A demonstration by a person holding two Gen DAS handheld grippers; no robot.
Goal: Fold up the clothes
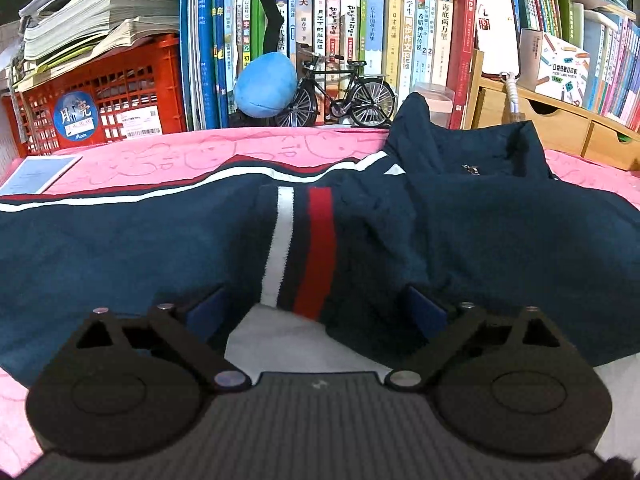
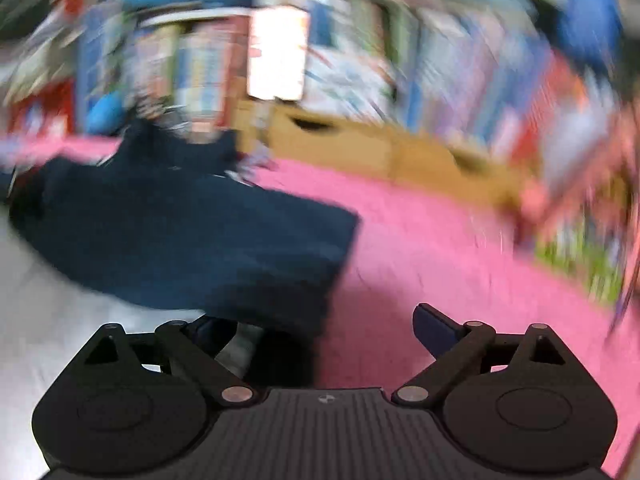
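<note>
A navy jacket [image 1: 460,232] with white and red stripes lies spread over the pink bed cover [image 1: 200,152]. One sleeve is folded across the body, its striped cuff [image 1: 304,248] pointing toward me. My left gripper [image 1: 316,312] stands wide open just above the cuff end. The cuff lies between the blue fingers [image 1: 204,312] without either pad pressing it. The right wrist view is blurred. There my right gripper [image 2: 324,330] is also wide open, over the near corner of the jacket [image 2: 180,232], with pink cover under its right finger [image 2: 434,328].
A bookshelf wall [image 1: 400,20] closes off the far side. In front of it stand a red crate [image 1: 100,96] with stacked papers, a blue plush ball [image 1: 266,84], a model bicycle [image 1: 340,92] and a wooden drawer box [image 1: 560,120]. A flat pad [image 1: 38,174] lies at the far left.
</note>
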